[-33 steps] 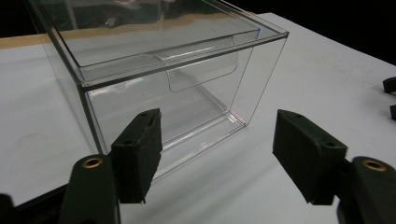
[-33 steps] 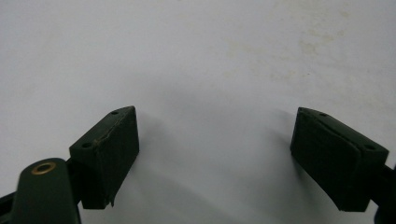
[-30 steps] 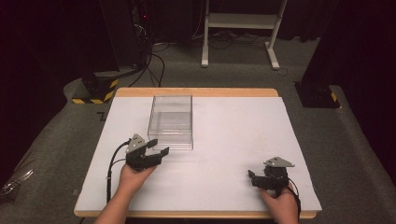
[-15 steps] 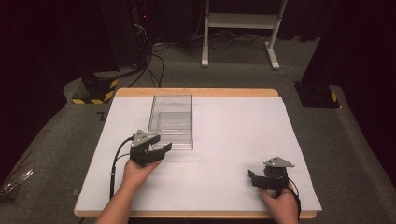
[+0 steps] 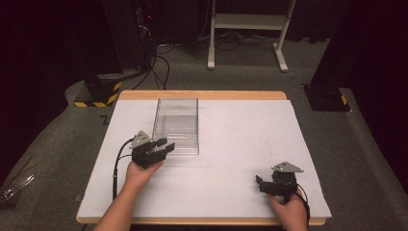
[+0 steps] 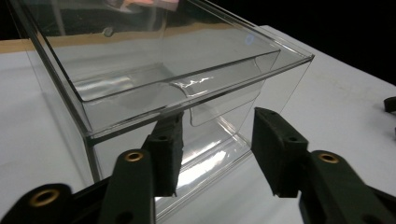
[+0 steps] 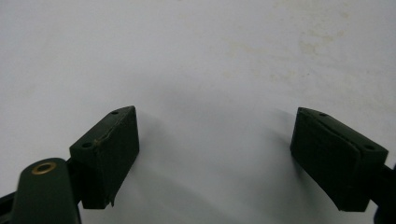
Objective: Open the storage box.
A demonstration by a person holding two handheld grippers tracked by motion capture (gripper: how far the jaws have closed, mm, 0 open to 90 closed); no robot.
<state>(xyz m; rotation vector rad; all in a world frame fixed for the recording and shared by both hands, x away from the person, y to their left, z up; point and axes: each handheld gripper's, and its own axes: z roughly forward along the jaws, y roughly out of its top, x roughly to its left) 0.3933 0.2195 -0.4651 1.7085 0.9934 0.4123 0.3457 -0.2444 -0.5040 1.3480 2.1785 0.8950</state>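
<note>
High view shows my left tongs (image 5: 163,146) spread apart at the near end of the clear box (image 5: 176,125), my right tongs (image 5: 260,183) agape over the white surface (image 5: 240,139).

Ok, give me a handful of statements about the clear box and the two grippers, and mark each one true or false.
1. The left gripper is at the near end of the clear box. True.
2. The left gripper's jaws are shut on the box's wall. False: they stand open.
3. The right gripper is open over the bare white table. True.
4. The box holds a red block. False: it looks empty.
5. The right gripper is touching the box. False: it is far off, near the table's front right.
</note>
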